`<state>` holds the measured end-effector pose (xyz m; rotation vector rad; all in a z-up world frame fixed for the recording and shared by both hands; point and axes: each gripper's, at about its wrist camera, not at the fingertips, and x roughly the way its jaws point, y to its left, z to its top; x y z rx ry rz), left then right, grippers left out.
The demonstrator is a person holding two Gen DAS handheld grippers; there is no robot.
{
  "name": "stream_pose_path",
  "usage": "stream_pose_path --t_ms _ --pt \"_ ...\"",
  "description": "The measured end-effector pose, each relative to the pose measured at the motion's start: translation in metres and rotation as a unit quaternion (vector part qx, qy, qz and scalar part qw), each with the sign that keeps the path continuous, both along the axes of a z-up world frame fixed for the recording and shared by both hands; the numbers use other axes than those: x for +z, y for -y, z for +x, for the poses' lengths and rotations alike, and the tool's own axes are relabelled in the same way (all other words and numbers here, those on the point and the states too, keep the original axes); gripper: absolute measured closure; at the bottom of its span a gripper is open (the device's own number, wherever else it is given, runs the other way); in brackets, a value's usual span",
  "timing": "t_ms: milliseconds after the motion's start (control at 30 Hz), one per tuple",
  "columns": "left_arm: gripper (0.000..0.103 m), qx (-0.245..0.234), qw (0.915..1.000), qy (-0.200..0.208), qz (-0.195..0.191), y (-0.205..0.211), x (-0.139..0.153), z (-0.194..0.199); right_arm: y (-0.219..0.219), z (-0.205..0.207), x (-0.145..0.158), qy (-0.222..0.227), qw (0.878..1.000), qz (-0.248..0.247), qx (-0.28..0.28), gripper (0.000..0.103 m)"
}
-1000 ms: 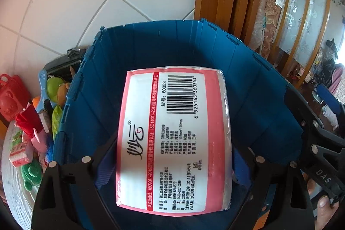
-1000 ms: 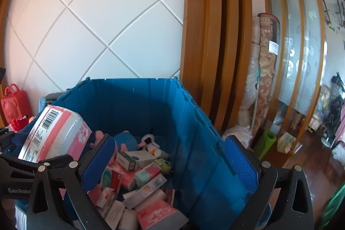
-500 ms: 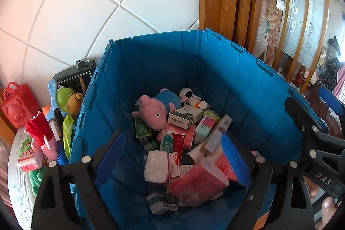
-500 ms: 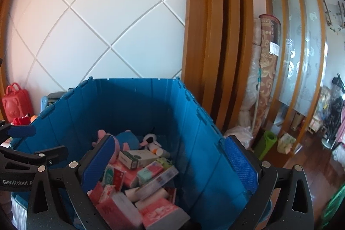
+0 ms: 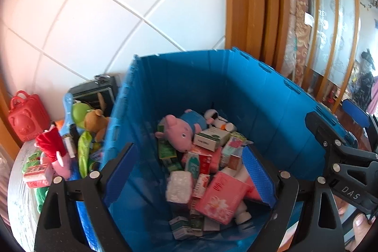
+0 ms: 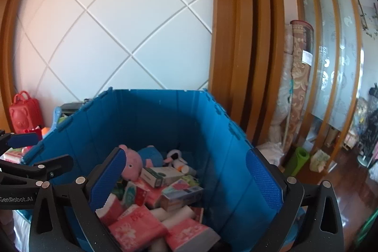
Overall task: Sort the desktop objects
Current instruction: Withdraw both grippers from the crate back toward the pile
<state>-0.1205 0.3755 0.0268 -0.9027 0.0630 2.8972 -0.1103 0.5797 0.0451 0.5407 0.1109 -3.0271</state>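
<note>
bin filling up, a pile still waiting beside it

the blue crate (image 5: 271, 110) already holds a good share of the sorting: a pink pig plush (image 5: 179, 131) lies against the far side, with a small black-and-white toy (image 5: 217, 121) behind it, a white and green box (image 5: 211, 138) next to its snout, and a jumble of small cartons under and around them. nearest the camera a pink tissue pack (image 5: 223, 197) rests flat on top of the heap, with a white wrapped packet (image 5: 179, 185) just beside it. so judging by the contents, many items are in place.

what is left sits outside the crate's left wall, on the table (image 5: 21, 204): a brown teddy (image 5: 94, 121), a green plush (image 5: 79, 111), a light blue brush (image 5: 67, 108), a red bag-shaped toy (image 5: 26, 117) near the wall, a red bundle (image 5: 50, 143) and more small things too crowded to name. the job looks roughly midway.

the left gripper (image 5: 189, 178) hangs over the crate's near left corner, tilted down into it, its jaws spread wide with nothing between the blue pads. the right gripper (image 6: 186, 178) hovers over the near right part of the crate, also angled down, jaws wide apart and empty. a thumb (image 5: 361, 221) of the person shows at the lower right edge of the left view.
</note>
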Motion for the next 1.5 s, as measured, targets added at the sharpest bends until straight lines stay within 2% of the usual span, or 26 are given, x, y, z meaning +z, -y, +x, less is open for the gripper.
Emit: stream_pose_path --t_ms 200,300,500,700,800,1000,1167,1333,1500 --pt "0.012 0.046 0.9976 -0.048 0.018 0.049 0.006 0.026 0.031 0.011 0.007 -0.028 0.998 -0.019 0.046 0.000" --pt "0.012 0.077 0.9951 -0.057 0.025 0.083 0.006 0.034 0.052 0.016 0.011 -0.037 0.997 -0.027 0.067 0.000" --pt "0.012 0.128 0.9900 -0.043 0.040 0.164 -0.007 0.045 0.106 0.026 0.014 -0.040 0.993 -0.036 0.100 0.000" --pt "0.012 0.183 0.9823 -0.017 0.039 0.266 -0.030 0.062 0.192 0.047 0.021 -0.054 0.986 -0.035 0.151 0.000" --pt "0.012 0.209 0.9772 -0.001 0.034 0.323 -0.045 0.070 0.246 0.053 0.018 -0.045 0.983 -0.027 0.173 0.000" --pt "0.012 0.259 0.9641 0.050 0.028 0.436 -0.090 0.078 0.364 0.039 -0.021 0.047 0.971 -0.016 0.235 0.000" --pt "0.012 0.286 0.9524 0.103 0.028 0.513 -0.136 0.069 0.446 0.018 -0.078 0.139 0.960 -0.007 0.244 0.000" --pt "0.012 0.302 0.9368 0.173 0.033 0.575 -0.199 0.045 0.497 -0.006 -0.144 0.226 0.947 0.007 0.228 0.000" --pt "0.012 0.282 0.9287 0.229 0.075 0.606 -0.256 0.004 0.522 -0.024 -0.203 0.308 0.929 0.003 0.204 0.000"
